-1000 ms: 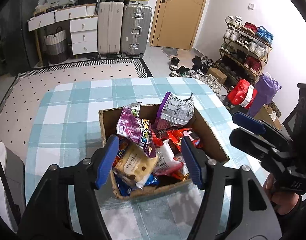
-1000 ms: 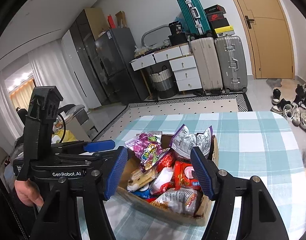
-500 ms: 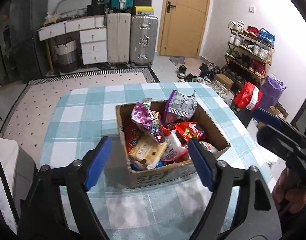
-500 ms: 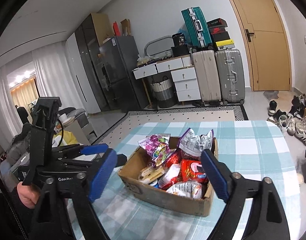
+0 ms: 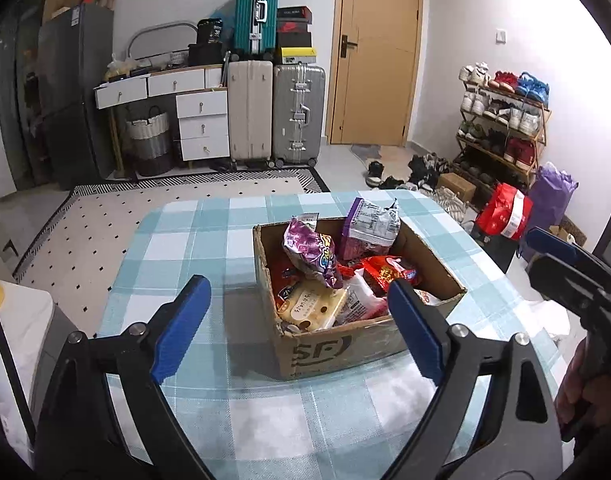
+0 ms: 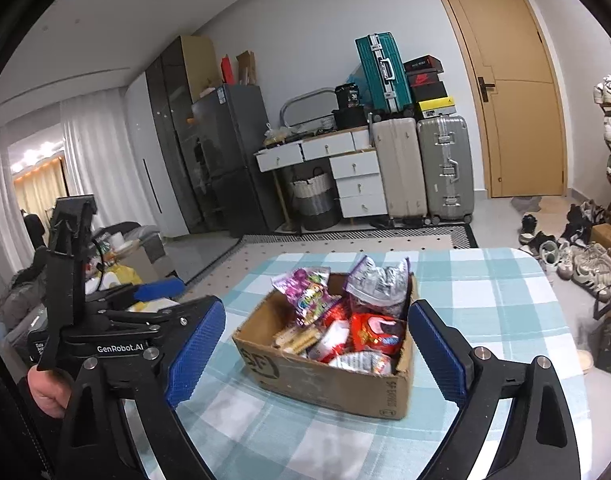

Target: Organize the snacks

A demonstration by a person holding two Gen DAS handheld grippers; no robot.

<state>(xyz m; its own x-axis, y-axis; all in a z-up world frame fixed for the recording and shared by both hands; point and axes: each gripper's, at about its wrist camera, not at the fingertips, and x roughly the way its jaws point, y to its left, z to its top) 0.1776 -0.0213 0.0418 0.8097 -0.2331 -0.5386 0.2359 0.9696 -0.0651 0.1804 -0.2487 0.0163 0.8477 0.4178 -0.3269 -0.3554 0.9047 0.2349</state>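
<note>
- box [image 5: 357, 344] of snacks [image 5: 337, 272] sits on checked bench [image 5: 185, 248], centre of frame, both views.
- left gripper [image 5: 299, 322]: fingers wide, just been opening, nothing between them; bench below.
- right gripper [image 6: 317, 350]: fingers wide, just been opening, empty; box seen in the gap, beyond the tips.
</note>
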